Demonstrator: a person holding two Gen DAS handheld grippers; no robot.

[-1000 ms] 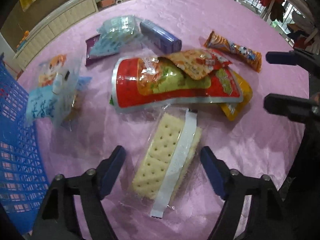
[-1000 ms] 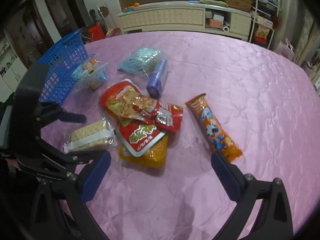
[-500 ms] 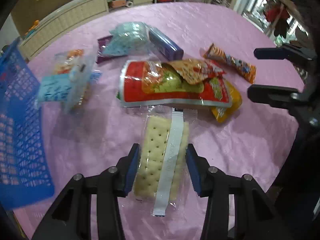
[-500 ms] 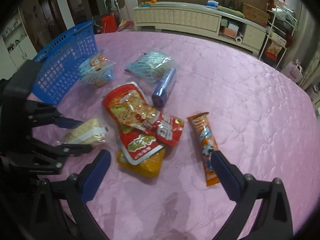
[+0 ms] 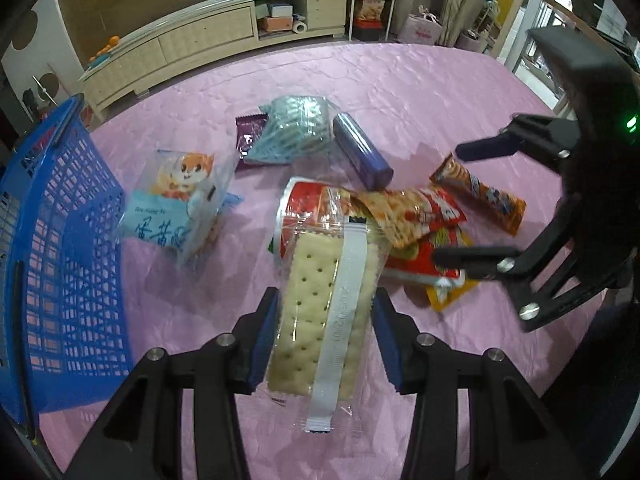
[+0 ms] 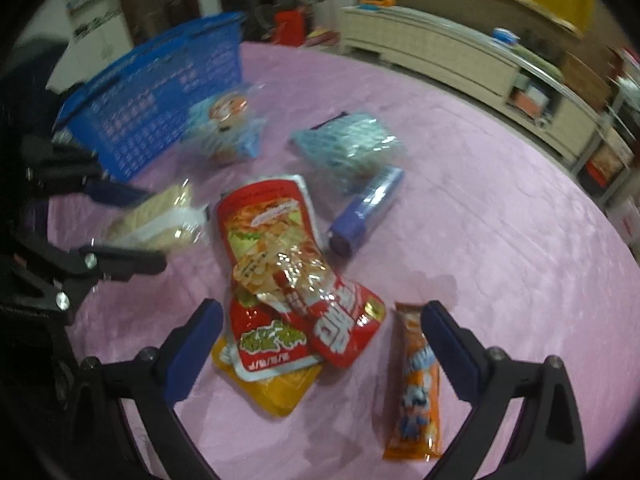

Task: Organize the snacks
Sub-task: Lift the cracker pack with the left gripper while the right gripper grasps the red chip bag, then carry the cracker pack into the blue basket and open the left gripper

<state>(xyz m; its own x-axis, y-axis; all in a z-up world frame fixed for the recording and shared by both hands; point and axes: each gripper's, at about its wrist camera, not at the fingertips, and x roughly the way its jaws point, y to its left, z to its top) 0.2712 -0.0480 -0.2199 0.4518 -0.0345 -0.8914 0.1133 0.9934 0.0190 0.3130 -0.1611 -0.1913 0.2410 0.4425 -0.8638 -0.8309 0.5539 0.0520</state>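
My left gripper [image 5: 326, 334] is shut on a clear pack of cream crackers [image 5: 324, 312] and holds it lifted above the pink table; it also shows in the right wrist view [image 6: 156, 220]. My right gripper [image 6: 322, 348] is open and empty, hovering over a heap of red and yellow snack bags [image 6: 296, 292], with an orange snack bar [image 6: 416, 384] by its right finger. The blue basket [image 5: 52, 240] stands at the left. The right gripper [image 5: 472, 204] also shows at the right of the left wrist view.
On the pink tablecloth [image 5: 420, 92] lie a light blue pack [image 5: 296, 128], a purple wrapper [image 5: 248, 140], a dark blue tube [image 5: 362, 156] and a clear cartoon bag [image 5: 180, 196] beside the basket. A cream sideboard [image 5: 208, 48] stands behind the table.
My left gripper closed on the cracker pack and lifted it off the table. My right gripper moved forward and down over the red bags and stayed open.
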